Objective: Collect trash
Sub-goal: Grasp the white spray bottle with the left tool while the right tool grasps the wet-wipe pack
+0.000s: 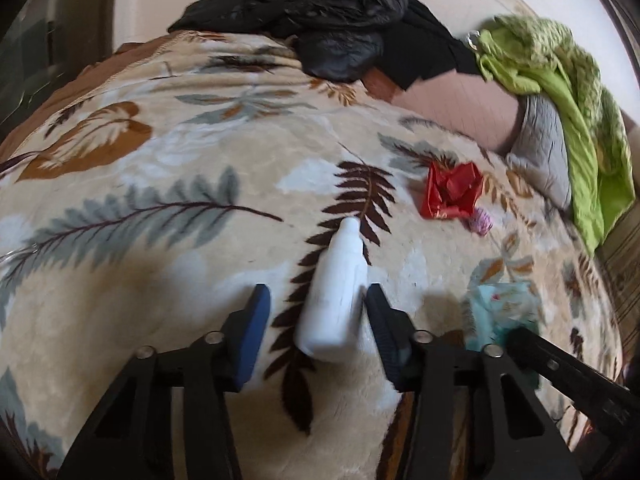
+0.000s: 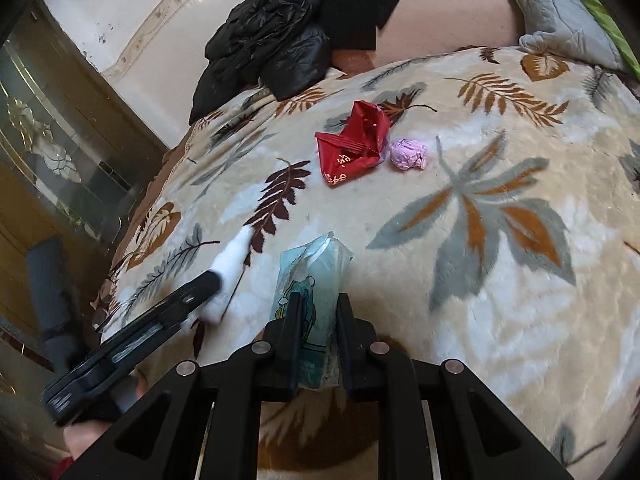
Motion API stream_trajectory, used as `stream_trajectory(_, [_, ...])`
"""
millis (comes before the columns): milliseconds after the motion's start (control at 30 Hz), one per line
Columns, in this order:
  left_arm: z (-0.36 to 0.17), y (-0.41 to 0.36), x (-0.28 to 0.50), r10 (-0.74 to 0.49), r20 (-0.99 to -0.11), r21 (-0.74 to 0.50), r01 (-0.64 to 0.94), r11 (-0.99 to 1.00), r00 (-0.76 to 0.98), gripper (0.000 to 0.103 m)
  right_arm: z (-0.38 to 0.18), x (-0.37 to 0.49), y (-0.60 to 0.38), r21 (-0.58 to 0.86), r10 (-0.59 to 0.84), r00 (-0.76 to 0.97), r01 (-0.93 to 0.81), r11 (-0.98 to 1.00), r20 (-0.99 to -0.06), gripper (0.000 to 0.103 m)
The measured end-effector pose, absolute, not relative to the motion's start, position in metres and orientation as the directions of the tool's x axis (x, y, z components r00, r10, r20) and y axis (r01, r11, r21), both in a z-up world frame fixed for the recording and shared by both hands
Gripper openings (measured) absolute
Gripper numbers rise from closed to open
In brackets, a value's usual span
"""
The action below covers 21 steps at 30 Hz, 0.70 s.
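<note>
Two grippers: both work low over a leaf-patterned blanket (image 1: 160, 184) spread on a bed.
White bottle (image 1: 334, 296): lies on the blanket between the left gripper's fingers, long axis running away from the camera, narrow cap end pointing far and slightly right, flat base toward the gripper.
Left gripper (image 1: 316, 298): jaws wide apart; the right blue pad sits against or just beside the bottle's side, the left pad stands clear of it, so nothing is clamped.
Pale blue packet (image 2: 314, 300): a soft, crinkled wrapper standing roughly upright, long axis running away from the camera, torn top end pointing far.
Right gripper (image 2: 318, 304): jaws drawn narrow on both sides of the packet, pinching its lower half.
Hidden or unclear: the packet's bottom is covered by the fingers; in the left view it is blurred and partly behind the right gripper's arm; the bottle is motion-smeared in the right view, its base behind the left gripper.
Other trash: a crumpled red wrapper (image 2: 352, 142) and, just beside it, a pink paper ball (image 2: 408, 154), well beyond both grippers.
Surroundings: black jacket (image 1: 320, 12) at the far edge, green cloth (image 1: 560, 92) over a grey pillow (image 2: 556, 12), glass-fronted cabinet (image 2: 60, 152) at left.
</note>
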<state>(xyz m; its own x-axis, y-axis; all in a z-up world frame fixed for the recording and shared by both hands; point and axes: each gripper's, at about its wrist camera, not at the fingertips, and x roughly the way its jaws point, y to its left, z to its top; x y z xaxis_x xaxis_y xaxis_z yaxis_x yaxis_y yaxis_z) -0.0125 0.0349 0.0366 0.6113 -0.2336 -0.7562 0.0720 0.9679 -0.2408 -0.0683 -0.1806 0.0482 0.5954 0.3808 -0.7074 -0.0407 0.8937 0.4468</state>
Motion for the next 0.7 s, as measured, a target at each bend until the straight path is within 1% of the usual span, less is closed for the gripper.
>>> stream_trajectory(67, [0.033,0.03,-0.008,-0.206,-0.765,-0.202,0.075,0.976,0.611,0.039,0.051,-0.073,-0.181,0.44,0.376,0.604,-0.046,0.897,-0.703,0.017])
stream_trajectory(167, [0.033,0.029,-0.007,-0.202,-0.76,-0.195,0.08,0.978,0.617,0.038,0.054,-0.079,-0.182,0.447,0.378,0.611,-0.044,0.893,-0.695,0.017])
stream_trajectory(267, [0.034,0.032,-0.01,-0.211,-0.756,-0.207,0.08,0.975,0.619,0.037,0.055,-0.085,-0.185,0.45,0.374,0.616,-0.036,0.892,-0.693,0.017])
stream_trajectory(367, [0.039,0.038,-0.016,-0.249,-0.749,-0.249,0.088,0.965,0.615,0.035,0.056,-0.095,-0.189,0.459,0.379,0.619,-0.034,0.888,-0.688,0.017])
stream_trajectory(467, [0.042,0.04,-0.025,-0.269,-0.745,-0.257,0.109,0.96,0.611,0.034,0.058,-0.105,-0.192,0.461,0.378,0.623,-0.032,0.887,-0.684,0.017])
stream_trajectory(567, [0.042,0.04,-0.033,-0.292,-0.755,-0.273,0.124,0.954,0.587,0.031,0.059,-0.108,-0.197,0.473,0.38,0.63,-0.023,0.881,-0.677,0.017])
stream_trajectory(633, [0.041,0.04,-0.036,-0.294,-0.764,-0.268,0.133,0.954,0.574,0.031,0.058,-0.106,-0.199,0.476,0.379,0.63,-0.016,0.879,-0.678,0.017])
stream_trajectory(700, [0.042,0.037,-0.037,-0.258,-0.768,-0.221,0.136,0.966,0.586,0.034,0.056,-0.104,-0.2,0.483,0.383,0.624,-0.01,0.876,-0.681,0.017])
